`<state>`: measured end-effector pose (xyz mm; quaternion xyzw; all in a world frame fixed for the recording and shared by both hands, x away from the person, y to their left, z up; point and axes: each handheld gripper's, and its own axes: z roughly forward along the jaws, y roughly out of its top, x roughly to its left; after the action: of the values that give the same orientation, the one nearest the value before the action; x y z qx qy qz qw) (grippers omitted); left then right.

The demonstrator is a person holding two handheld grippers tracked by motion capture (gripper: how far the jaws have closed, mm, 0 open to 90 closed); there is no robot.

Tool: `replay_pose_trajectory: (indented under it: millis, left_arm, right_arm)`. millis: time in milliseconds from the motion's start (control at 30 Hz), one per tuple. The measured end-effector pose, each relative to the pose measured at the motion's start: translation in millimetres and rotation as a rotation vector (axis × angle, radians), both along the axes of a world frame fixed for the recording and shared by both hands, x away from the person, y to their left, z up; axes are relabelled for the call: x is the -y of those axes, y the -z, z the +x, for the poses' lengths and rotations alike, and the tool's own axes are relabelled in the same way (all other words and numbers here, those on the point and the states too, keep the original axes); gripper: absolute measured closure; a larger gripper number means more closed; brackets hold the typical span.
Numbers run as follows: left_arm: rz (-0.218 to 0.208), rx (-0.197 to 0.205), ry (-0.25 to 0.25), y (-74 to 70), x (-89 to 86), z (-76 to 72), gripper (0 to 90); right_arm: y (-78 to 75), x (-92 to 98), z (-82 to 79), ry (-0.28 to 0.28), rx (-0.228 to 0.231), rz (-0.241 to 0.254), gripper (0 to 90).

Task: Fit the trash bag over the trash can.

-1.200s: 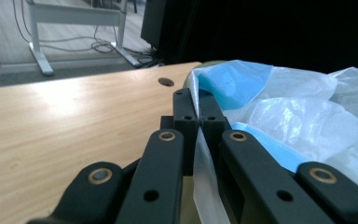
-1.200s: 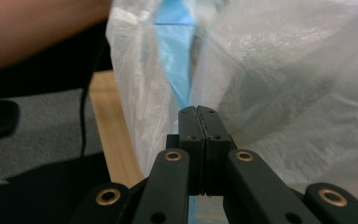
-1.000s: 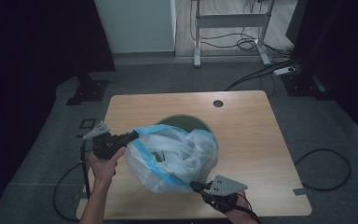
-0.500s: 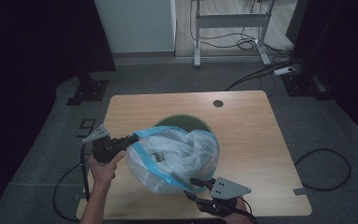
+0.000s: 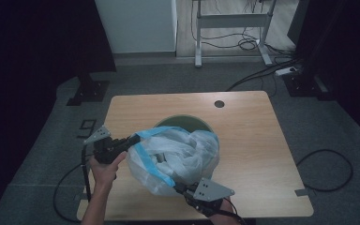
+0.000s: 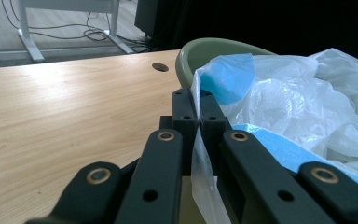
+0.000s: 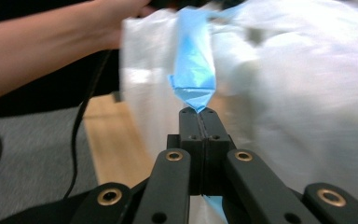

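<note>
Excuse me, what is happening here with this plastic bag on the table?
A person is working a white plastic bag with a blue edge over a green bin that stands on a wooden table. The left gripper is shut on the bag's rim at one side. The right gripper has just closed on the blue edge at the near side. The bag hangs loose and crumpled between them, not yet spread around the bin's rim.

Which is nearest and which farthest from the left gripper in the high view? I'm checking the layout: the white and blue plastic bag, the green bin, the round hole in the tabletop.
1. White and blue plastic bag: pinched in the jaws of the left gripper.
2. Green bin: just behind the bag, mid-table.
3. Round hole in the tabletop: near the far edge, towards the right.
</note>
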<state>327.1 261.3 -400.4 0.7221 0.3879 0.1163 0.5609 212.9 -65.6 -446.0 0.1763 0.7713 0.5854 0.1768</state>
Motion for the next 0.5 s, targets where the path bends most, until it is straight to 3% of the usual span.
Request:
replay_pose_trajectory:
  millis: [33,100,233,267,300,333,500]
  left_arm:
    - [0.0,0.0,0.0,0.0,0.0,0.0,88.1]
    - [0.004,-0.012,-0.002,3.0,-1.6,-1.0,88.0]
    - [0.004,-0.022,-0.006,6.6,-3.9,-1.9,87.5]
    - [0.001,-0.028,-0.007,7.9,-4.0,-2.1,87.1]
    - [0.004,-0.034,-0.006,8.9,-4.4,-2.1,87.1]
    - [0.007,-0.042,-0.005,10.6,-4.4,-2.0,86.8]
    - [0.013,-0.042,0.007,12.6,-5.7,-2.4,84.0]
  right_arm:
    - [0.0,0.0,0.0,0.0,0.0,0.0,89.1]
    - [7.2,-9.1,-4.9,-0.045,0.009,-0.058,89.1]
    - [17.0,-18.9,-3.1,-0.059,-0.014,-0.112,89.1]
    - [25.2,-24.1,2.0,-0.035,-0.032,-0.161,89.1]
    - [25.2,-24.1,2.0,-0.035,-0.032,-0.161,89.1]
    - [34.1,-26.9,8.4,-0.015,-0.045,-0.199,89.1]
    - [47.2,-24.5,18.0,0.021,-0.073,-0.22,89.1]
